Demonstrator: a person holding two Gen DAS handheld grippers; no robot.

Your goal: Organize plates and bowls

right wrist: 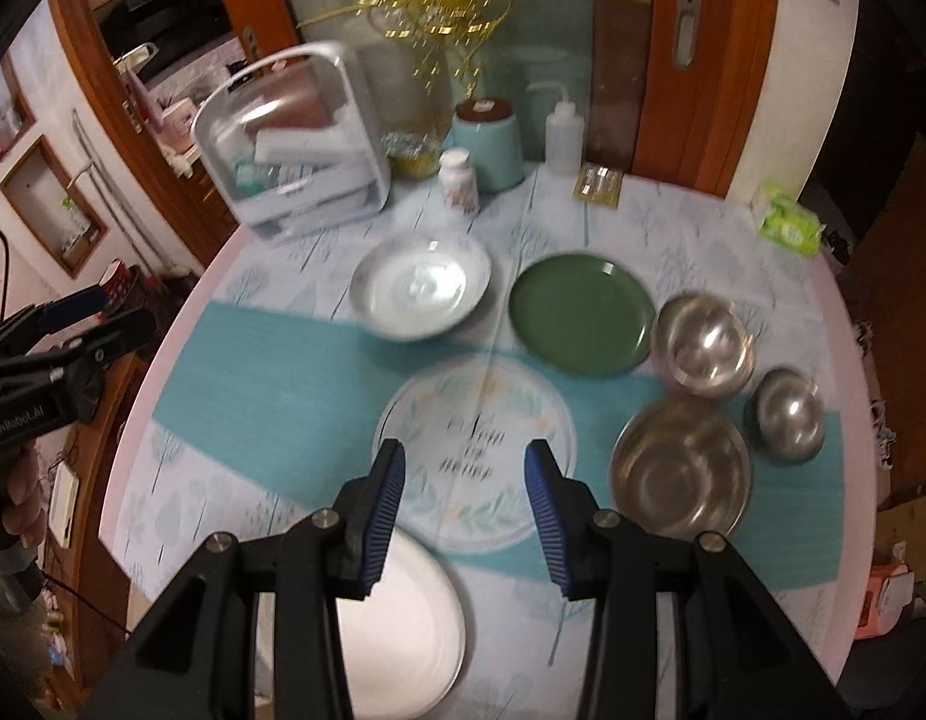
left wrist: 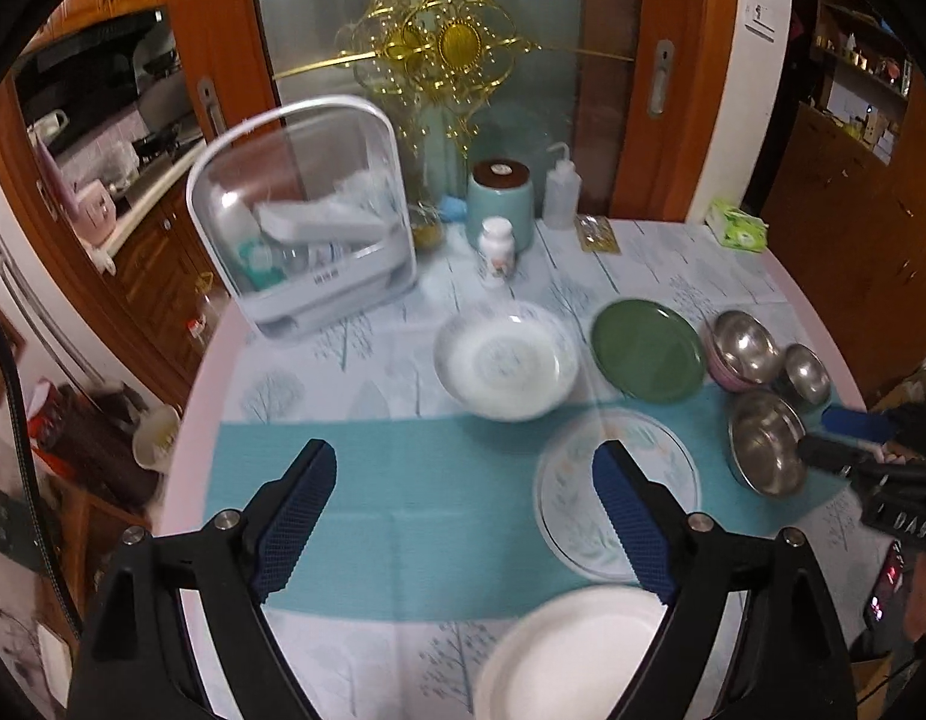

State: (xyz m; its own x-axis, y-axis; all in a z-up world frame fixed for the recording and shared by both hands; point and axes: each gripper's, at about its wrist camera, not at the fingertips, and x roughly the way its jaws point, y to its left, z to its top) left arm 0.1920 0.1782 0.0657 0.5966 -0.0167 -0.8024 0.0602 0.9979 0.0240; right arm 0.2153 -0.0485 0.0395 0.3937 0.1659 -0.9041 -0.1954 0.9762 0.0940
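Observation:
On the table lie a white deep plate [left wrist: 508,360] [right wrist: 420,291], a green plate [left wrist: 646,351] [right wrist: 583,312], a leaf-patterned plate [left wrist: 568,498] [right wrist: 475,402] and a plain white plate [left wrist: 577,654] [right wrist: 402,618] at the near edge. At the right stand three steel bowls [left wrist: 763,450] [right wrist: 679,471]; the far one [left wrist: 748,348] [right wrist: 703,345] rests in a pink bowl [left wrist: 724,375]. My left gripper [left wrist: 463,453] hangs open above the teal mat, holding nothing. My right gripper [right wrist: 466,450] is open over the patterned plate, with nothing in it.
At the back stand a white storage box [left wrist: 306,222] [right wrist: 294,144], a teal jar [left wrist: 502,192], a small white bottle [left wrist: 497,246], a squeeze bottle [left wrist: 562,192] and a green tissue pack [left wrist: 736,228]. The round table's edge [left wrist: 186,420] drops off at the left.

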